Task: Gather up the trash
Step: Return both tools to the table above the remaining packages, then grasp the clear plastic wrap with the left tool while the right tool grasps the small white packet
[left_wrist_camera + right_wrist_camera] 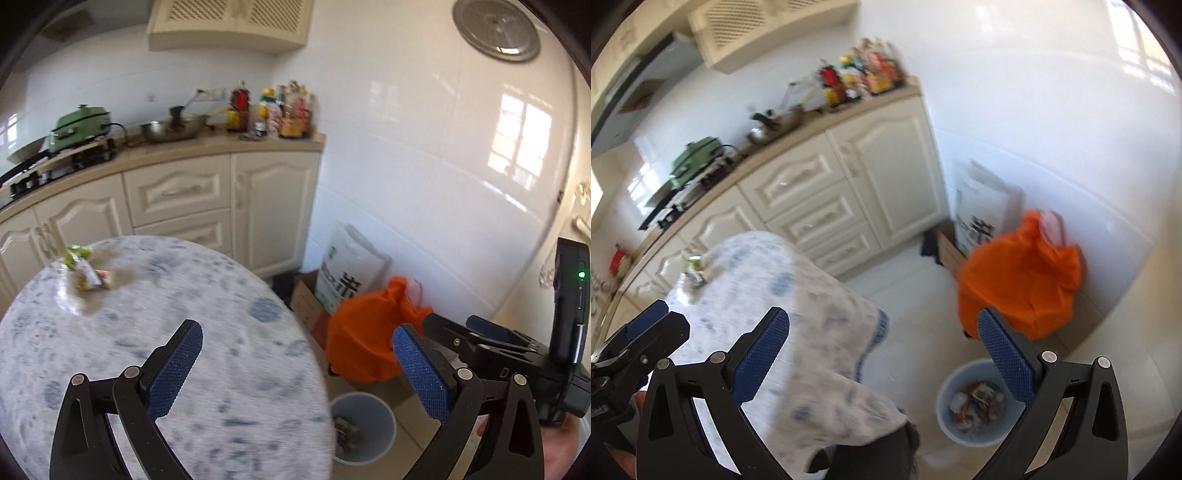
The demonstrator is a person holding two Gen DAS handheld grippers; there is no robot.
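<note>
At the upper left of the left wrist view, a green cooker (79,125) sat on the counter (207,146), with a metal pan (171,129) to its right and a cluster of bottles (273,110) further along. Below these, in the left half of the frame, a round table (147,332) with a blue-speckled cloth filled the foreground. Crumpled wrappers (85,269) lay on its far left part, well apart from both grippers. The left gripper (297,360) had its blue-padded fingers (177,369) wide apart and held nothing; one finger stood over the table, the other over the floor. Lower centre, a pale blue bin (369,428) stood on the floor beside the table edge, with some litter in it. Behind the bin sat an orange bag (365,339), and behind that a white sack (351,273) leaned on the tiled wall. At the right edge the right gripper (476,339) showed from the side, too partly seen there to judge.

In the right wrist view, the wrappers (694,269) appeared at left centre on the table (798,314). The right gripper (882,358) also had its fingers (761,358) spread wide, empty. At lower right, the bin (975,406) held mixed colourful scraps, just under the right finger, with the orange bag (1019,280) above it.
</note>
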